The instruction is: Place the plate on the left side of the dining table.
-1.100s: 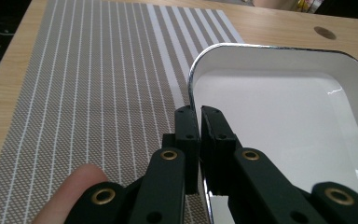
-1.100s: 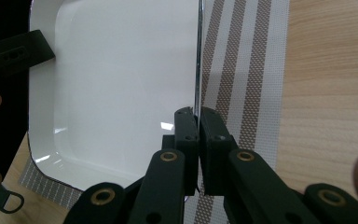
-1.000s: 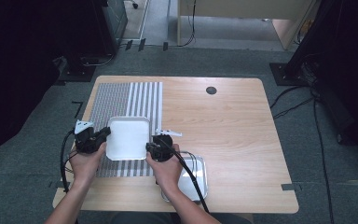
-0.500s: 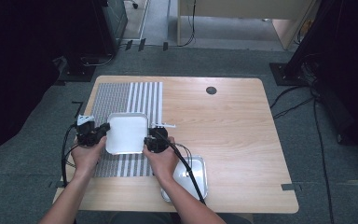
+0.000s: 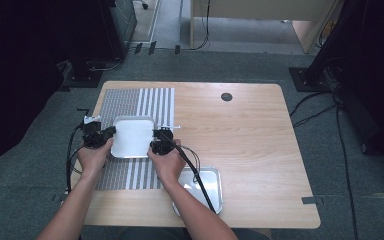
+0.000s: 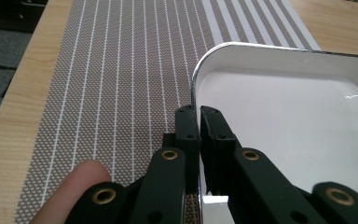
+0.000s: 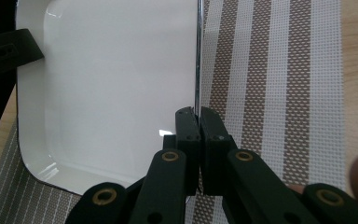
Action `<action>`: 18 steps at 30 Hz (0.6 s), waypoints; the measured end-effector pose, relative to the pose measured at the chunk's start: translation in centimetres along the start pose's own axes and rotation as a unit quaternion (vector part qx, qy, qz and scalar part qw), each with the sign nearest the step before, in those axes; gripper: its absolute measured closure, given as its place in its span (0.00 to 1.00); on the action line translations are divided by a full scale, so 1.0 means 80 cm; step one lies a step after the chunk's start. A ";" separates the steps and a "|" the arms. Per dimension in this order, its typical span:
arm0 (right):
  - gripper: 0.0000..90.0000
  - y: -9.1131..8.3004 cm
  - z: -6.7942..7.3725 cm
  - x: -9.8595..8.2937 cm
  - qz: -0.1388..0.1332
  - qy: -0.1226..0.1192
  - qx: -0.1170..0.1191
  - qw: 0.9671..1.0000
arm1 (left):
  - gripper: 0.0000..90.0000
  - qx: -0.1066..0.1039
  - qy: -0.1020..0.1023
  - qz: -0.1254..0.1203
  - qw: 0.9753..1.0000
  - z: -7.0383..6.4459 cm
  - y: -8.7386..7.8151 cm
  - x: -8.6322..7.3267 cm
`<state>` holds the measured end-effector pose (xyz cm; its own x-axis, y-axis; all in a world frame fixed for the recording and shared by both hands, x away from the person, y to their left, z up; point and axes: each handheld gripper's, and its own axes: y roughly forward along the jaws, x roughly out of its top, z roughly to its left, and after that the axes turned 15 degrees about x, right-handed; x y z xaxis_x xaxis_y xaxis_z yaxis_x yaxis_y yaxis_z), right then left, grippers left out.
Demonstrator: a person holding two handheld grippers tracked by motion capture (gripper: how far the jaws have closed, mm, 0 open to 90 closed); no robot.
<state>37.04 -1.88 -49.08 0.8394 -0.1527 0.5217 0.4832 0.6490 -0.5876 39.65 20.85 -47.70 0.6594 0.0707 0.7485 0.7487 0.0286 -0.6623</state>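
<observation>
A slip or tilt is judged the main risk, since the white tray is held only by its thin rims over the striped mat. The left gripper and right gripper are each pinched tight on opposite tray rims.

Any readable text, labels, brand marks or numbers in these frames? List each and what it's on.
None readable.
White tray, clamped on opposite rims by the left gripper and the right gripper: plain, no print.
Striped placemat: woven pattern only, no lettering.
Metal tray near the table's front edge: no marking visible.
Gripper jaws: bare black, just rivets.
</observation>
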 end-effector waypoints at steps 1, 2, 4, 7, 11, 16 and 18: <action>0.99 0.002 0.000 0.001 0.001 0.002 -0.001 1.000 | 0.97 -0.002 -0.007 0.001 1.000 0.001 0.002 0.000; 0.99 0.005 -0.001 0.002 0.002 0.004 -0.003 1.000 | 0.97 -0.002 -0.006 0.002 1.000 0.001 0.004 0.000; 0.99 0.011 -0.004 0.005 0.001 0.003 -0.009 1.000 | 0.97 0.003 0.000 0.008 1.000 0.001 0.010 0.000; 0.99 0.016 -0.011 0.010 0.003 0.028 -0.001 1.000 | 0.96 0.006 -0.010 0.017 1.000 0.001 0.025 -0.002; 0.98 0.022 -0.012 0.014 0.003 0.035 -0.007 0.999 | 0.95 0.010 -0.019 0.030 0.999 0.000 0.043 -0.006; 0.99 0.025 -0.018 0.016 -0.017 0.062 -0.007 0.998 | 0.81 -0.009 -0.007 0.035 0.999 0.000 0.048 -0.002; 0.99 0.027 -0.016 0.015 -0.025 0.061 -0.013 0.998 | 0.75 -0.016 -0.014 0.033 0.999 0.002 0.042 0.001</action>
<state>39.38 -1.61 -50.48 0.8377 -0.2739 0.4724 0.5295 0.6189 -0.5802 42.25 21.10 -49.88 0.7058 0.0985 0.7015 0.7055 -0.0087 -0.7087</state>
